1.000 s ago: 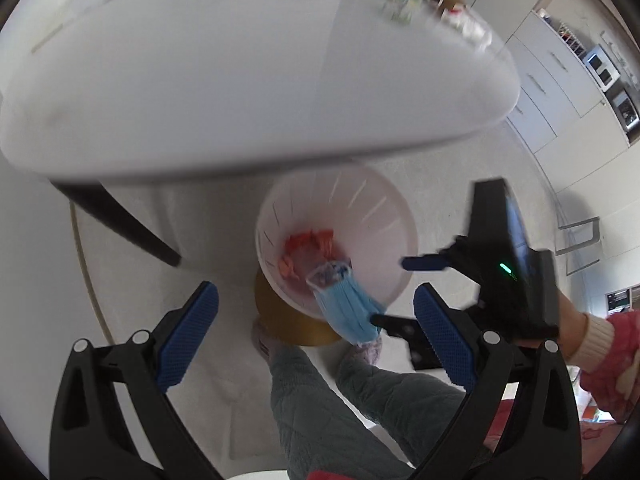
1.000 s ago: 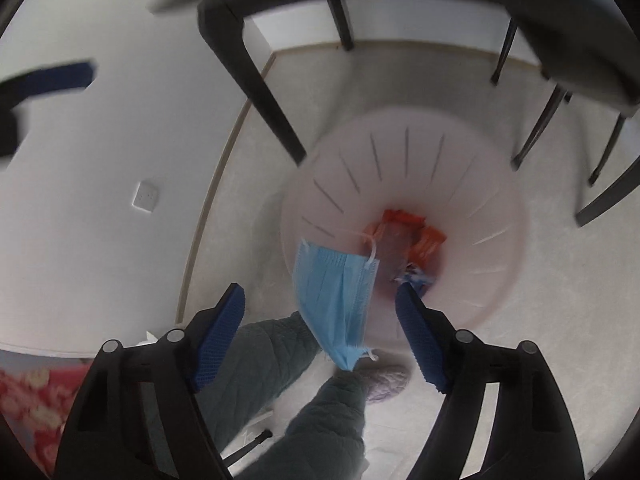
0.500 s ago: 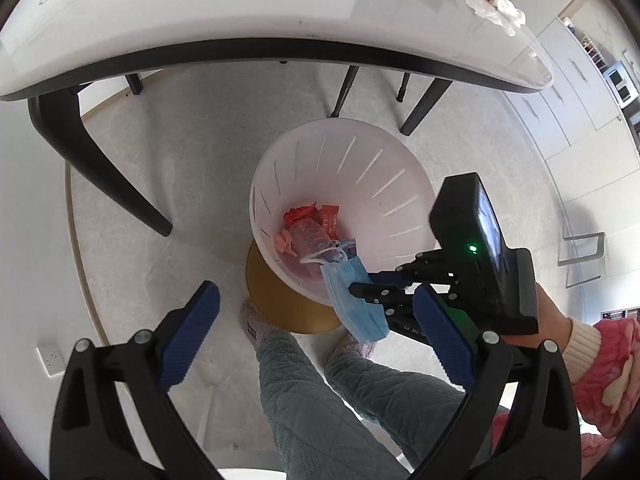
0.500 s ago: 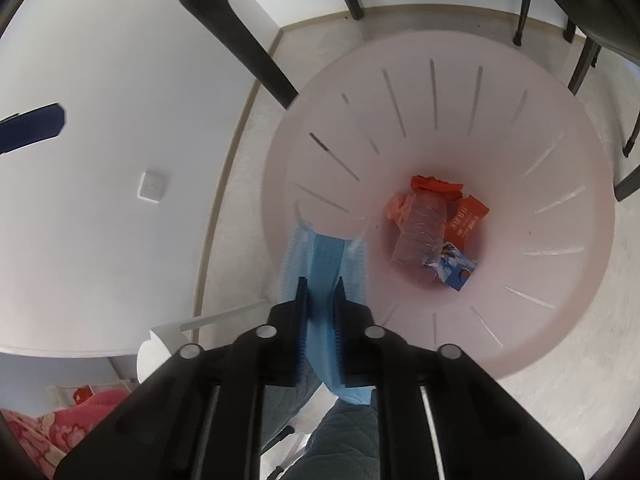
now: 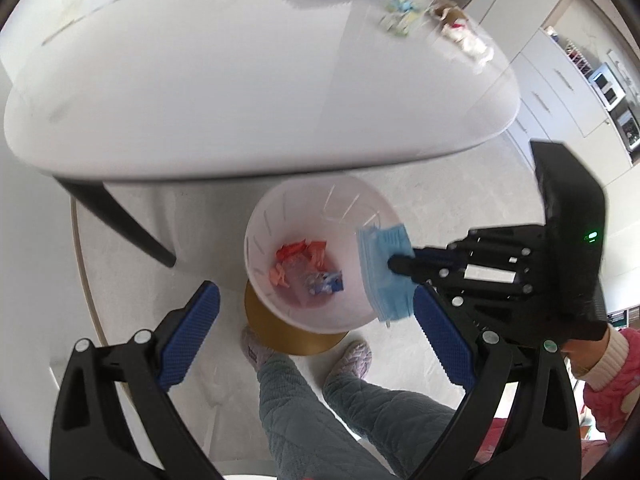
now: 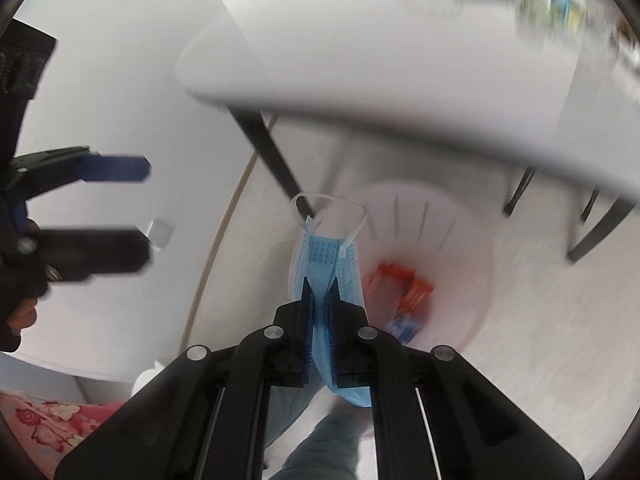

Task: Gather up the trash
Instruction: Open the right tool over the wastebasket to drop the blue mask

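A blue face mask hangs over the right rim of the white slotted bin, pinched by my right gripper, which is shut on it. In the right wrist view the mask sticks up between the closed pads, its ear loop free above, with my right gripper beside the bin. Red and blue wrappers lie at the bin's bottom. My left gripper stands open above the bin, with nothing between its fingers. More scraps lie on the white table.
The bin stands on a gold base under the table's near edge, by a black table leg. A person's quilted trouser legs and slippers stand just in front of it. White cabinets line the right.
My right gripper closed on the mask that hung on the bin's rim and lifted it up. Both views rose, so the tabletop fills the upper frame again.
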